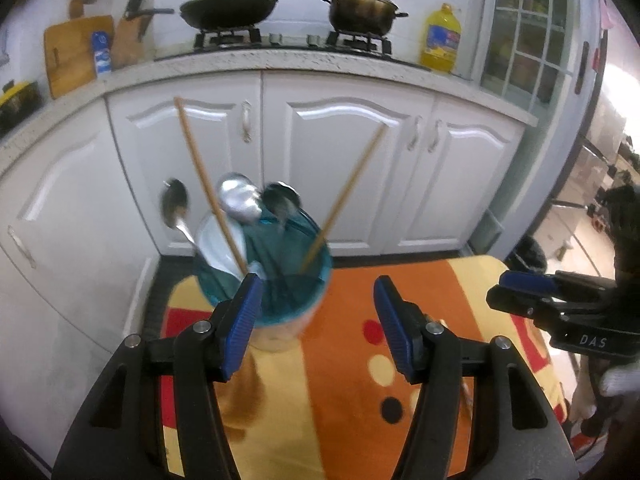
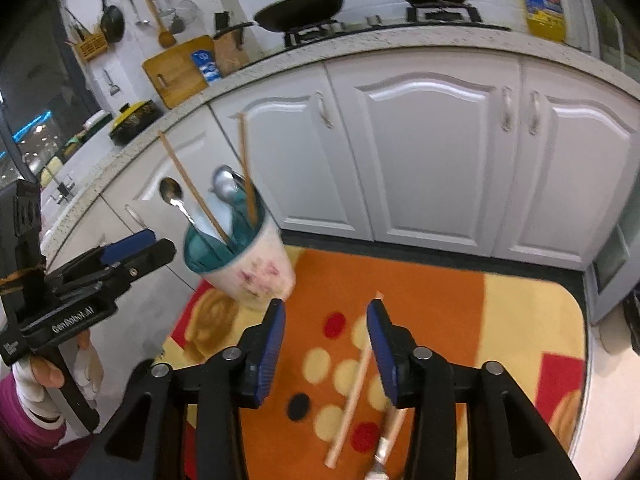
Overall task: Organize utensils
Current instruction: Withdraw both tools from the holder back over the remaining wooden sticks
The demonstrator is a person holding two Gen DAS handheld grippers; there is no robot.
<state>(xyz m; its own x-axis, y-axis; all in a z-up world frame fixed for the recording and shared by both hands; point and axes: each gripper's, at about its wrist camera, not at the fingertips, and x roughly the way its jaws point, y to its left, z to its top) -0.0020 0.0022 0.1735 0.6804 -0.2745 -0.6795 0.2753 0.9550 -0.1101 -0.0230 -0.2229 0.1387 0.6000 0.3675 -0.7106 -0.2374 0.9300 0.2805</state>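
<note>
The right gripper [image 2: 326, 344] is hanging low over a small table, its blue-padded jaws spread apart and gripping nothing. A wooden chopstick [image 2: 352, 392] is lying on the orange, spotted tablecloth [image 2: 460, 320] just inside its right-hand pad, with a second, blurred utensil [image 2: 384, 448] crossing beneath that pad near the bottom edge; what it is cannot be told.

The left gripper [image 1: 318, 320] is also standing spread and empty. Its left-hand pad is overlapping the rim of the utensil cup [image 1: 264, 280] in its own view, but whether it is touching cannot be told.

The cup, white outside and teal inside, is sitting near the table's far left corner. It is already holding two chopsticks [image 1: 208, 184] leaning apart in a V, and several metal spoons [image 1: 240, 200].

Judging by this, most pieces are already sorted, and the step in hand seems to be picking up the loose chopstick. The next move would call for closing the right jaws squarely on the thin stick, lifting it, then tipping it upright into the cup without knocking it.

Readable writing: "DAS" on the right gripper's body in the left view, and "GenRobot.AI" on the left gripper's body in the right view. Behind the table, on the counter, a yellow oil bottle [image 1: 440, 40] is carrying a label too blurred to read.
</note>
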